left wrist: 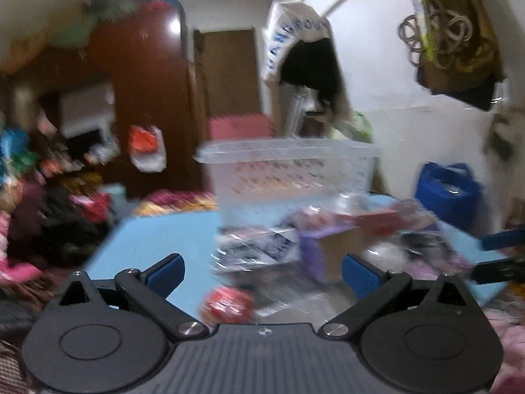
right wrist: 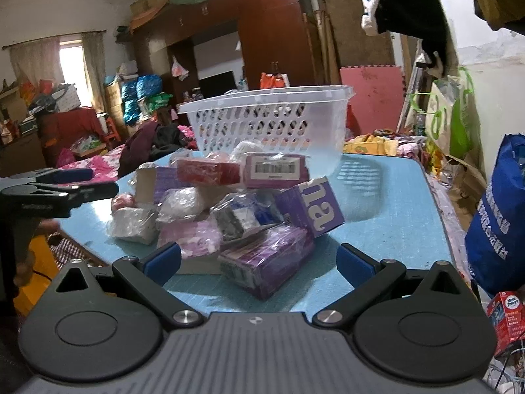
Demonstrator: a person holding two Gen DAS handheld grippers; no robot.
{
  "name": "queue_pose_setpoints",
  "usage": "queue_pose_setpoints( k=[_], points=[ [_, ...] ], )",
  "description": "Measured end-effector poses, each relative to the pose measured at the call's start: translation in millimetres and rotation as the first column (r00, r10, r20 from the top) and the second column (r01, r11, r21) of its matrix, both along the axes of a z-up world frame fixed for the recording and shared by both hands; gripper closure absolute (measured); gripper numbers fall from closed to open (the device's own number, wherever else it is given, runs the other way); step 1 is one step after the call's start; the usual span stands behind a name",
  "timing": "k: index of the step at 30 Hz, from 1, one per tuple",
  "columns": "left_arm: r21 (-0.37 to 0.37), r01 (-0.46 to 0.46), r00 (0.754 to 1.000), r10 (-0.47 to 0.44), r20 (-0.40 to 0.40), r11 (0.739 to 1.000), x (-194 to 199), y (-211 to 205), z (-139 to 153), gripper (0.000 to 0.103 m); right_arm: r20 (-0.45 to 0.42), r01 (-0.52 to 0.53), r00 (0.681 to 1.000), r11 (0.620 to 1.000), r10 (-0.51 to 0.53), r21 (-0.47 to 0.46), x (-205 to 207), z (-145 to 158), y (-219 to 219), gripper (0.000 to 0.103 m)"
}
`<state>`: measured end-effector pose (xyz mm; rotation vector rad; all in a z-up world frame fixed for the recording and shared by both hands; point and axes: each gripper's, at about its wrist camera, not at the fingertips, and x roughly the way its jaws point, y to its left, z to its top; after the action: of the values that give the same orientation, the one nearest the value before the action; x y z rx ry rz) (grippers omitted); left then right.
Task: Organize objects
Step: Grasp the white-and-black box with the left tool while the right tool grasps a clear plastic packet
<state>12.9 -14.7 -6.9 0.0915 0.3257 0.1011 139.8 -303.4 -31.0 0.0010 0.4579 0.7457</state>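
A pile of wrapped boxes and packets (right wrist: 229, 203) lies on the light blue table (right wrist: 387, 216). Behind it stands a clear perforated plastic basket (right wrist: 269, 121), which also shows in the blurred left wrist view (left wrist: 292, 170). My right gripper (right wrist: 259, 259) is open and empty, its jaws either side of a purple wrapped box (right wrist: 265, 262) at the pile's near edge. My left gripper (left wrist: 262, 272) is open and empty above the near side of the pile (left wrist: 295, 246), with a red round item (left wrist: 228, 303) just below it. The left gripper also shows at the left edge of the right wrist view (right wrist: 65, 184).
A blue bag (right wrist: 498, 223) stands off the table's right edge, with a red box (right wrist: 507, 318) below it. Green bags (right wrist: 452, 121) lean by the wall. Clothes and clutter (right wrist: 98, 161) lie left of the table. A dark wardrobe (right wrist: 272, 32) stands behind.
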Motion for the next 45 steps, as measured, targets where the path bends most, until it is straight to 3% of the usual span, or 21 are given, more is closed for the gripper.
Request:
queue_pose_setpoints(
  k=[3, 7, 12, 18, 21, 23, 26, 34, 36, 37, 39, 45],
  points=[
    [-0.041, 0.047, 0.998, -0.049, -0.045, 0.998, 7, 7, -4, 0.000, 0.047, 0.034, 0.998, 0.999, -0.035, 0.034, 1, 1, -3, 0.000],
    [-0.038, 0.041, 0.999, -0.041, 0.014, 0.998, 1, 16, -3, 0.000, 0.102, 0.104, 0.989, 0.995, -0.103, 0.002, 3, -1, 0, 0.000],
    [-0.109, 0.062, 0.998, -0.060, 0.024, 0.992, 7, 33, -3, 0.000, 0.066, 0.008, 0.998, 0.998, -0.012, 0.067, 3, -1, 0, 0.000],
    [-0.176, 0.063, 0.998, -0.063, 0.004, 0.982, 28, 44, -12, 0.004, 0.133, 0.033, 0.990, 0.999, -0.037, 0.032, 1, -2, 14, 0.002],
    [-0.203, 0.071, 0.996, -0.080, -0.033, 0.977, 39, 47, -18, 0.010, 0.145, 0.018, 0.989, 1.000, -0.017, -0.005, 2, -4, 22, 0.016],
    [-0.215, 0.064, 0.996, -0.075, -0.041, 0.975, 43, 48, -22, 0.010, 0.149, 0.004, 0.989, 1.000, 0.000, -0.025, 0, -6, 27, 0.030],
    [-0.206, 0.045, 0.997, -0.055, -0.044, 0.978, 48, 49, -27, 0.010, 0.173, -0.002, 0.985, 0.999, 0.009, -0.044, -3, -7, 31, 0.043],
    [-0.191, 0.025, 0.998, -0.035, -0.053, 0.981, 62, 45, -28, 0.010, 0.186, -0.001, 0.982, 0.999, 0.008, -0.037, 3, -7, 38, 0.043],
    [-0.181, 0.032, 0.997, -0.043, -0.057, 0.983, 64, 42, -28, 0.022, 0.198, -0.004, 0.980, 0.999, 0.013, -0.046, 1, -7, 40, 0.045],
    [-0.172, 0.028, 0.998, -0.039, -0.059, 0.985, 64, 40, -28, 0.027, 0.208, 0.000, 0.978, 0.999, 0.010, -0.049, 0, -7, 40, 0.052],
    [-0.164, 0.020, 0.998, -0.030, -0.061, 0.986, 64, 39, -28, 0.040, 0.219, 0.011, 0.976, 0.999, -0.001, -0.048, 0, -5, 39, 0.056],
    [-0.185, 0.027, 0.998, -0.038, -0.059, 0.982, 63, 43, -29, 0.044, 0.214, 0.023, 0.977, 0.999, -0.017, -0.028, 3, -4, 35, 0.057]
  ],
)
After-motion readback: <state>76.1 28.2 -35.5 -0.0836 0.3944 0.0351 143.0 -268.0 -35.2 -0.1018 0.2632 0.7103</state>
